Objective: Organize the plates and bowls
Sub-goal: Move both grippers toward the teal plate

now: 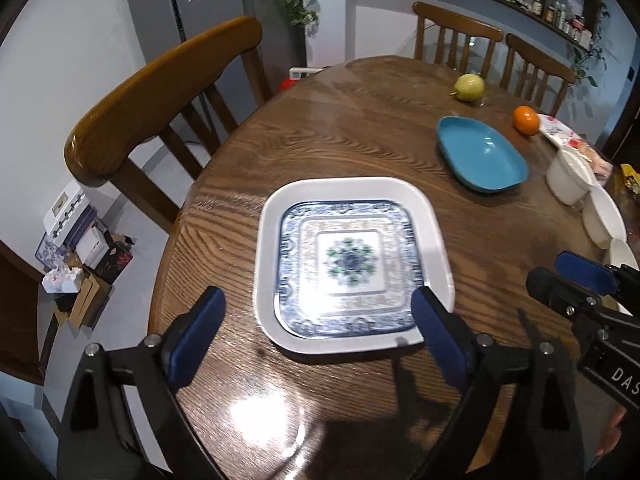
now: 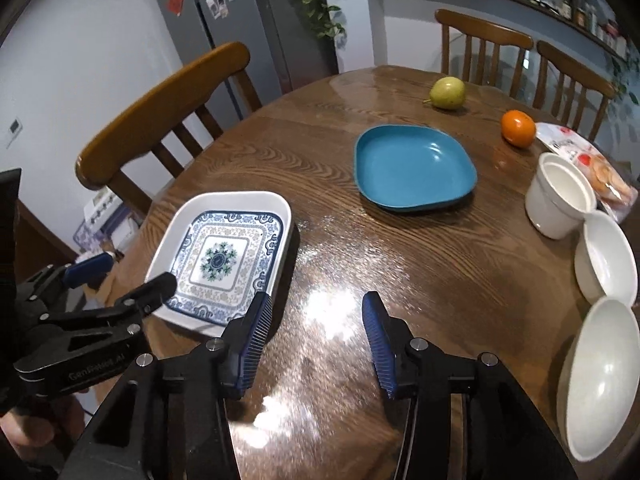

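A blue-and-white patterned square plate (image 1: 348, 264) (image 2: 224, 256) lies nested inside a larger white square plate (image 1: 272, 216) (image 2: 236, 200) near the table's left edge. My left gripper (image 1: 318, 300) (image 2: 136, 270) stands wide open over the stack's near edge, its pads clear of the plates. To the right of the stack, my right gripper (image 2: 316, 302) (image 1: 568, 284) is open above bare wood, holding nothing. Farther back sits a teal square plate (image 2: 412, 164) (image 1: 480, 152). A white cup (image 2: 560, 196) and two white bowls (image 2: 608, 256) (image 2: 604, 372) line the right edge.
The round wooden table (image 2: 400, 260) also carries a pear (image 2: 448, 92), an orange (image 2: 518, 128) and a snack packet (image 2: 592, 164) at the back right. Wooden chairs (image 2: 160, 108) (image 2: 484, 32) ring it. Boxes (image 1: 88, 256) clutter the floor on the left.
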Tool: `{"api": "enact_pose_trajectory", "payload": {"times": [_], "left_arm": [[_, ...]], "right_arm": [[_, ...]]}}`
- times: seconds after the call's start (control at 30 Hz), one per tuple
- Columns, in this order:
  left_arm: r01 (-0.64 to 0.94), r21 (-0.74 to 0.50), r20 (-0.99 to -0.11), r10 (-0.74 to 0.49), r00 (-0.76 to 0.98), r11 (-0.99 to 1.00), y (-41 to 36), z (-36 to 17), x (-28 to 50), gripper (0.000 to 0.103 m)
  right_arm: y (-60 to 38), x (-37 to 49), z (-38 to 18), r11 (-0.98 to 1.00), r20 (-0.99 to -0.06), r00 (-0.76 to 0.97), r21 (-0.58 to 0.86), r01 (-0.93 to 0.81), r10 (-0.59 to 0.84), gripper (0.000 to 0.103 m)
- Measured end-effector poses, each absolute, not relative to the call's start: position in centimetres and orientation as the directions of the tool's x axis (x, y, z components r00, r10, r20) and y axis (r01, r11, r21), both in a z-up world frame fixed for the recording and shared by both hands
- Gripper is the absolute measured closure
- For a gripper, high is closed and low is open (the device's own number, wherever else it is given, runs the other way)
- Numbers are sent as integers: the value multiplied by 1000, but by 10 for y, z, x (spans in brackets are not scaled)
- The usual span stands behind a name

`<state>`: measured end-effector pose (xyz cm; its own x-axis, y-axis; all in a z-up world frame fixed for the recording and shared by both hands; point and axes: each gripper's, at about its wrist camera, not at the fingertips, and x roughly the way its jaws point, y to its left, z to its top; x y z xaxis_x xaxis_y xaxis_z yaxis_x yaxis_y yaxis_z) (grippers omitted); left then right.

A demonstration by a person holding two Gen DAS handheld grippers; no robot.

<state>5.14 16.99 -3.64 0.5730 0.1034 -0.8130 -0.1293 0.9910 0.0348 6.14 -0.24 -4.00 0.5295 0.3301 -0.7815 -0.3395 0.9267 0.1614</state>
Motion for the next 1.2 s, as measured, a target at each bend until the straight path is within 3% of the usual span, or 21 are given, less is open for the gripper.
{"api": "enact_pose_trajectory", "payload": {"times": [0.1, 0.3, 0.7, 0.9, 1.2], "left_arm": [[-109, 25, -808, 84, 582, 994, 157, -30, 47, 8], [-68, 27, -796, 63, 602, 997, 130, -20, 40, 1], [37, 50, -776, 15, 630, 998, 73, -8, 29, 1], [73, 63, -767, 2, 641, 995, 50, -4, 32, 1], [98, 75, -752, -8, 659, 992, 29, -2, 66, 1]], "right_arm": [[-13, 56, -35, 930, -771, 544, 169, -327, 331, 42], [-51, 36, -19, 945, -739, 596, 185, -268, 314, 42], [-108, 12, -5, 966, -715, 649, 180, -188, 259, 42], [-129, 6, 4, 977, -713, 671, 102, -185, 202, 42], [-161, 12, 17, 989, -694, 705, 78, -125, 144, 42]]}}
